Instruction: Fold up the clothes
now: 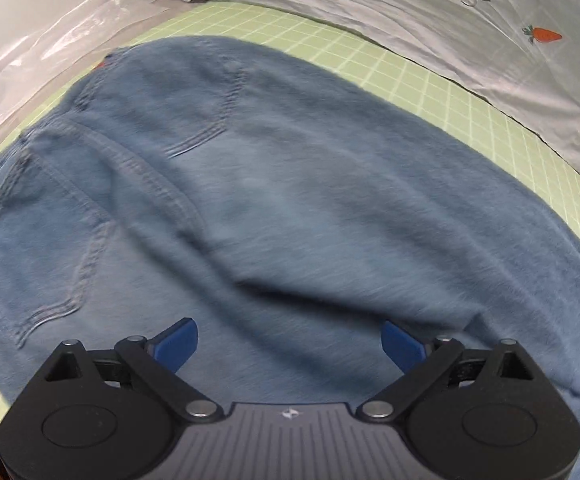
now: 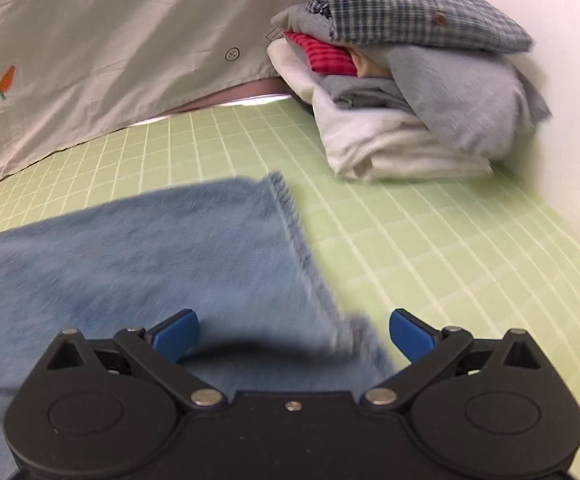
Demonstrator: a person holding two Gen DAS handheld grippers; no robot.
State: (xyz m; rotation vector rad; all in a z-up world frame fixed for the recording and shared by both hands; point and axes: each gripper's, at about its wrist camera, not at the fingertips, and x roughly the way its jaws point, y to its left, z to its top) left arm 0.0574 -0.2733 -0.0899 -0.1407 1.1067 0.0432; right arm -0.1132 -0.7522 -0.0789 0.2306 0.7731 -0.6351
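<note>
Both the left gripper (image 1: 290, 340) and the right gripper (image 2: 293, 332) hover wide open, holding nothing, over the jeans (image 1: 250, 200) spread on the green grid mat (image 2: 409, 240). Pinch matching edges and lift evenly. Beyond, the grey sheet (image 2: 110, 60) shows only carrots, no readable writing.

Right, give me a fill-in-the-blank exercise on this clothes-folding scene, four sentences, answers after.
1. The jeans lie spread on a gridded mat whose colour is ____.
2. The top garment of the folded pile has a ____ pattern.
3. The grey sheet behind the mat bears a small orange ____.
4. Both the left tongs and the right tongs stand ____, gripping nothing.

Missing words: green; checked; carrot; open
</note>
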